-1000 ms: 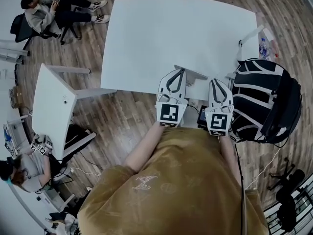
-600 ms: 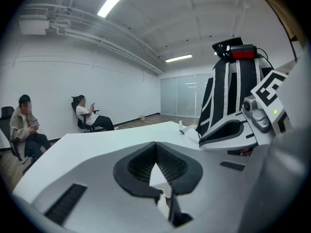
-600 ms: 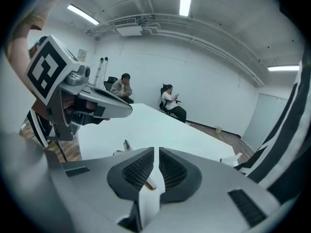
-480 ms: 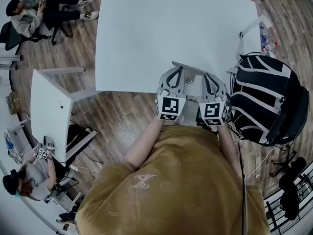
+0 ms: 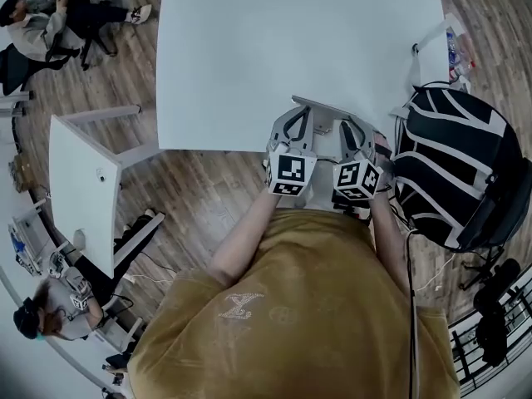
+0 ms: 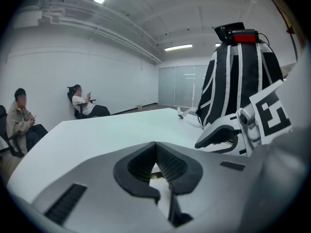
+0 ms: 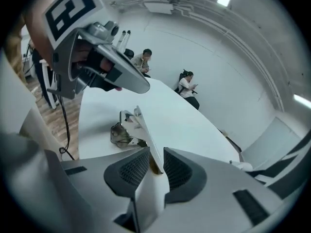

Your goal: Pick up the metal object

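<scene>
The metal object (image 5: pixel 322 110) is a thin flat strip lying near the front edge of the white table (image 5: pixel 274 48). In the right gripper view the metal object (image 7: pixel 145 127) runs on edge out from between the jaws, with a shiny clip (image 7: pixel 121 134) at its far end. My right gripper (image 7: pixel 155 157) is shut on the strip's near end. My left gripper (image 5: pixel 295 123) sits just left of the right gripper (image 5: pixel 356 135); it hangs above the clip as the left gripper (image 7: pixel 114 74). Its pads (image 6: pixel 167 161) meet at the tips, with nothing plainly between them.
A black-and-white backpack (image 5: pixel 453 165) stands right of the table, close to my right gripper. A smaller white table (image 5: pixel 79 181) is at the left over wooden floor. A person (image 5: pixel 33 19) sits on a chair at the far left.
Both grippers have moved up to the table's front edge and drawn closer together. The right gripper has turned inward toward the metal strip.
</scene>
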Available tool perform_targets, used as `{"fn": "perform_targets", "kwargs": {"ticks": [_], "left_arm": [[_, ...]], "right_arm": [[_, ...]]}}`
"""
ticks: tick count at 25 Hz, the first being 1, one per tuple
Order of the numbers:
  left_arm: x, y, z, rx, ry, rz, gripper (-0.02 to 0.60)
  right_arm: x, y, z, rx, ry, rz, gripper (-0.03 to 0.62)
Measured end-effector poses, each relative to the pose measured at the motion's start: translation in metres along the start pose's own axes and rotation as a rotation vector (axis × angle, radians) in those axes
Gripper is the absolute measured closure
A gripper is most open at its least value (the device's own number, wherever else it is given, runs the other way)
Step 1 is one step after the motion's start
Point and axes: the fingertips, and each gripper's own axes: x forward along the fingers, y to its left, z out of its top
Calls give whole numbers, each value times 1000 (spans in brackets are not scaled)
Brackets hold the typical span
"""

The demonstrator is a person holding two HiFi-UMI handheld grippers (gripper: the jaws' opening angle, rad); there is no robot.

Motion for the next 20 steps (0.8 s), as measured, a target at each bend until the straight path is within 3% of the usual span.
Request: {"fn": "perform_targets", "kwargs": {"ticks": [8, 20], "left_arm": [[4, 1, -9, -12, 24, -10, 575], [6, 8, -10, -28, 39, -15, 575]], "right_arm": [[17, 11, -2, -208, 31, -32, 522], [28, 7, 6, -379, 46, -89, 523]]}}
